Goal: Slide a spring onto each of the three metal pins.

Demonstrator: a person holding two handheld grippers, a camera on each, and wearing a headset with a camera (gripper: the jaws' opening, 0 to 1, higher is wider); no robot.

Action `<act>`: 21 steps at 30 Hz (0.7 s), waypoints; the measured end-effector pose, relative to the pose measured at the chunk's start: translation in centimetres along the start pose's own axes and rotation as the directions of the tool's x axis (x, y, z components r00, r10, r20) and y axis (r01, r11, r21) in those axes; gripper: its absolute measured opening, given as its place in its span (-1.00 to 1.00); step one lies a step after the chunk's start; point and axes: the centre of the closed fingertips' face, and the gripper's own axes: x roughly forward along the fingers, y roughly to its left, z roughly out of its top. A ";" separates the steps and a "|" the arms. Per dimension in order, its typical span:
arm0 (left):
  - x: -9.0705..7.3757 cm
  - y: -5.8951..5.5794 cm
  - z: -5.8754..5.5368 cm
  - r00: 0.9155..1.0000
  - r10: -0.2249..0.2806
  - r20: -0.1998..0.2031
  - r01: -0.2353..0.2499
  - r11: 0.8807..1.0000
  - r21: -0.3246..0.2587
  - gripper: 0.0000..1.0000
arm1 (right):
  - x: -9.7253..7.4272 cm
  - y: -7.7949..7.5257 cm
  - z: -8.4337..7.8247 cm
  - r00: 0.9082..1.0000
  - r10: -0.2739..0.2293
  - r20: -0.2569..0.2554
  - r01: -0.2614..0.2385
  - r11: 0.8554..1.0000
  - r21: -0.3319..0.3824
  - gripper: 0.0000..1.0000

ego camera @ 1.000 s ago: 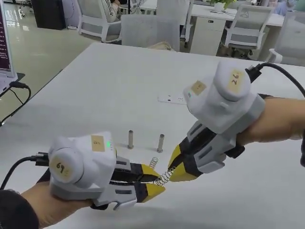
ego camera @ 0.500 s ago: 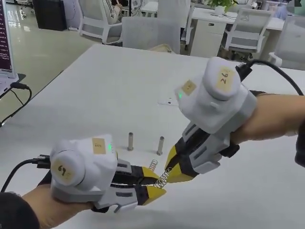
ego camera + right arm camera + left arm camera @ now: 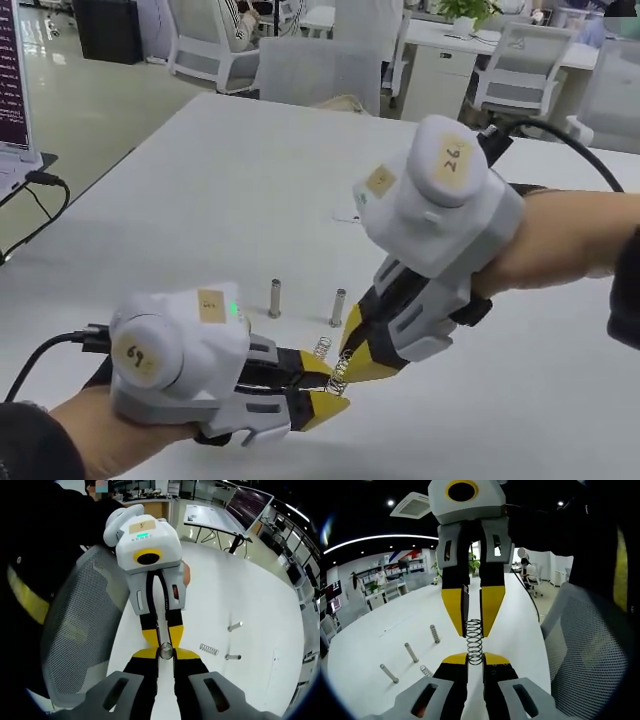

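Wire coil spring (image 3: 474, 641) spans both tongs, L tongs (image 3: 475, 660) and R tongs (image 3: 474, 614) each clamped on one end, w/ a loose spring (image 3: 321, 346) lying beside tips, slim steel pin (image 3: 338, 306) and 2nd pin (image 3: 275, 297) upright just past them on smooth white worktop (image 3: 200, 180); R tongs shifted pin-ward vs 1 s ago.

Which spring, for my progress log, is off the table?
The spring gripped at either end by the left gripper and right gripper; the other spring lies loose on the table by the pins.
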 end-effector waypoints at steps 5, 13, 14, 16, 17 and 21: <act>0.0 0.0 -0.2 1.000 0.001 -0.002 -0.001 1.000 -0.002 -0.94 | 0.2 -0.1 0.1 1.000 0.003 -0.009 -0.003 1.000 -0.006 -0.84; 0.1 0.1 -0.3 1.000 0.004 -0.001 -0.004 1.000 -0.010 -0.93 | 0.3 -0.1 0.2 1.000 0.007 -0.011 -0.007 1.000 -0.008 -0.84; 0.1 0.1 -0.3 1.000 0.004 -0.001 -0.004 1.000 -0.011 -0.93 | 0.3 -0.2 0.2 1.000 0.006 -0.011 -0.006 1.000 -0.008 -0.84; 0.1 0.1 -0.3 1.000 0.004 -0.001 -0.004 1.000 -0.012 -0.93 | 0.3 -0.2 0.2 1.000 0.008 -0.012 -0.008 1.000 -0.005 -0.84; 0.1 0.1 -0.3 1.000 0.004 -0.001 -0.004 1.000 -0.011 -0.93 | 0.3 -0.2 0.1 1.000 0.007 -0.015 -0.008 1.000 -0.005 -0.84; 0.2 0.2 -0.3 1.000 0.005 0.002 -0.005 1.000 -0.014 -0.88 | 0.2 -0.4 0.0 1.000 0.005 -0.022 -0.005 1.000 -0.006 -0.84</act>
